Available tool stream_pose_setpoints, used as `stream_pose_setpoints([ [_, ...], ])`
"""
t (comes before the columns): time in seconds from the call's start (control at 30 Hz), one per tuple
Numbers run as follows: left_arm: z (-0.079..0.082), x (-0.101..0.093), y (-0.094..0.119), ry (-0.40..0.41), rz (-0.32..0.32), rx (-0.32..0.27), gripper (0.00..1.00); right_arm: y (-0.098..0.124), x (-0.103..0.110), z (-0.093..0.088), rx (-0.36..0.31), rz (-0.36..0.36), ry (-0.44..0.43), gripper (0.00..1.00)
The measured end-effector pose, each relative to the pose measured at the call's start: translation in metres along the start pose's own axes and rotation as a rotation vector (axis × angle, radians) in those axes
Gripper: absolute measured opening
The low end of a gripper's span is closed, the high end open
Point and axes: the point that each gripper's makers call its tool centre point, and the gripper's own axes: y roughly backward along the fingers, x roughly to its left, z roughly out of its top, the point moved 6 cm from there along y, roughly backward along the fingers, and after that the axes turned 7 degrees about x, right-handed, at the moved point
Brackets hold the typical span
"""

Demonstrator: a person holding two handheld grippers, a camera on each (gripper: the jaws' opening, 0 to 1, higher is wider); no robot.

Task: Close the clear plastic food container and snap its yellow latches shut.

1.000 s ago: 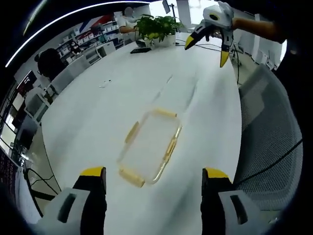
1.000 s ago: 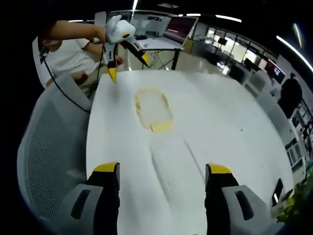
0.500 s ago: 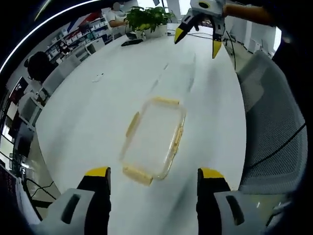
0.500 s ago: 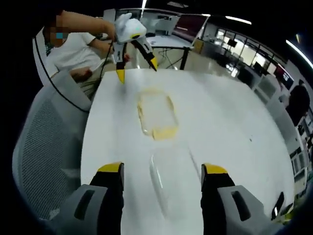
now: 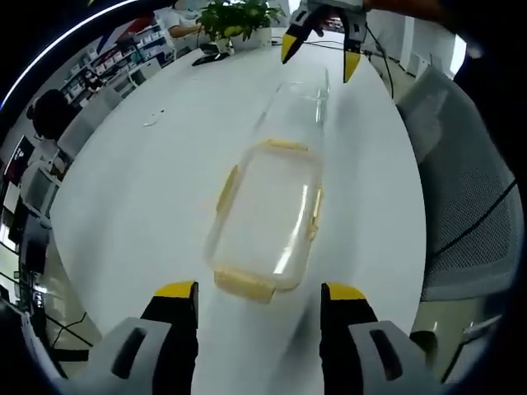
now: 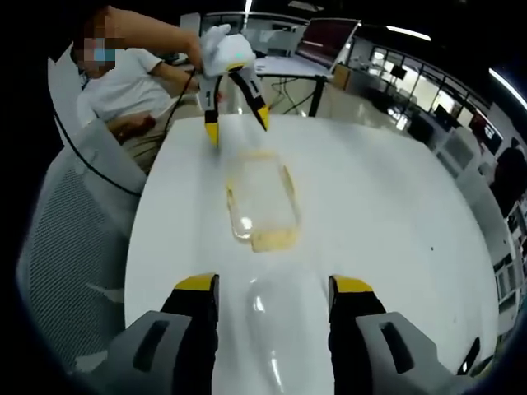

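In the left gripper view the left gripper (image 5: 257,298) shows its two yellow-tipped jaws spread wide with nothing between them, hanging over the near edge of the white bench (image 5: 140,206). Just beyond them the clear plastic food container (image 5: 268,216) lies flat on the bench, its walls nearly lost against the white top; the yellow latches (image 5: 243,285) along its rim give away its outline, and whether they are snapped down or loose is too blurred to tell. Past its far end lies a second clear piece (image 5: 298,103), a lid or tray, so transparent that only glints mark its edges. Farther on, the right gripper (image 5: 318,53) hangs above the bench with its jaws apart and empty, the hand holding it cut off by the top of the view. A potted plant (image 5: 233,16) stands at the far end, and a grey mesh chair (image 5: 461,173) sits beside the bench. In the right gripper view the same order runs the other way: the right gripper's open jaws, the clear piece just ahead of them, then the container, then the left gripper held by a seated person (image 6: 123,82). No writing or label can be read anywhere.
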Motion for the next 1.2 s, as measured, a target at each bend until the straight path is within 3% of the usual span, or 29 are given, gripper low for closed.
stream_pose_setpoints([
  [0.6,-0.009,0.013,-0.022,-0.066,-0.069,0.022,0.44,-0.050,-0.005,0.029,0.052,0.063,0.054,0.40],
  [1.2,-0.009,0.021,-0.037,-0.118,-0.111,0.033,0.41,-0.097,-0.010,0.032,0.186,0.114,0.139,0.39],
])
